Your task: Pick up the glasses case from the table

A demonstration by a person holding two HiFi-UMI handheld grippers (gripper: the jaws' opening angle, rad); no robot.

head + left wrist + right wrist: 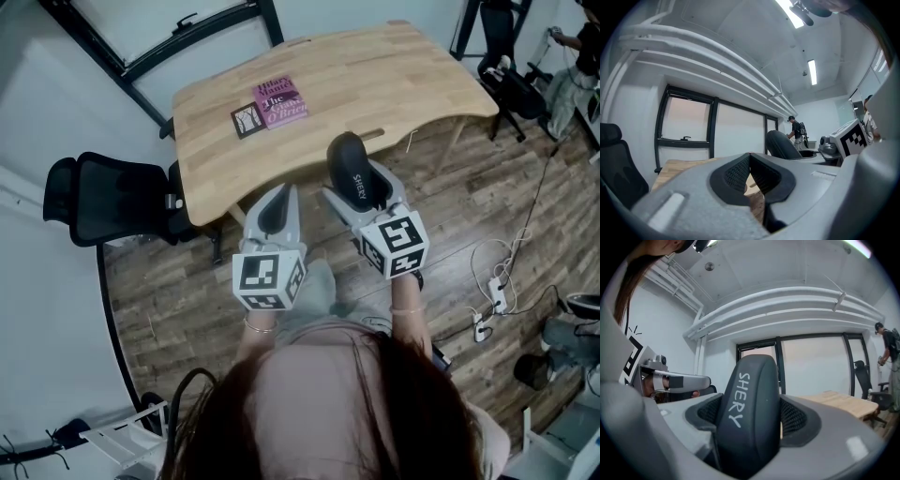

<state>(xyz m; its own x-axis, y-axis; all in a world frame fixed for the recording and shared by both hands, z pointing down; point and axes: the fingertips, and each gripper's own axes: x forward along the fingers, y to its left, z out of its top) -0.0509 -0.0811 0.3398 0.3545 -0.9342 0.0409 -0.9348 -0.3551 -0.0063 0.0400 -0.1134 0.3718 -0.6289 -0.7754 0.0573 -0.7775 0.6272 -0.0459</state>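
Observation:
A dark grey glasses case [352, 172] with white lettering is clamped upright between the jaws of my right gripper [359, 189], lifted off the wooden table [394, 70] and held in front of its near edge. In the right gripper view the glasses case [749, 408] fills the gap between both pads. My left gripper [275, 212] hovers beside it to the left, near the table's front edge, shut with nothing inside. In the left gripper view my left gripper [750, 176] has its pads meeting.
A purple book [279, 100] and a small black-and-white card [247, 120] lie on the table's left part. A black office chair [108, 197] stands left of the table. Cables and a power strip [494, 291] lie on the wood floor at right.

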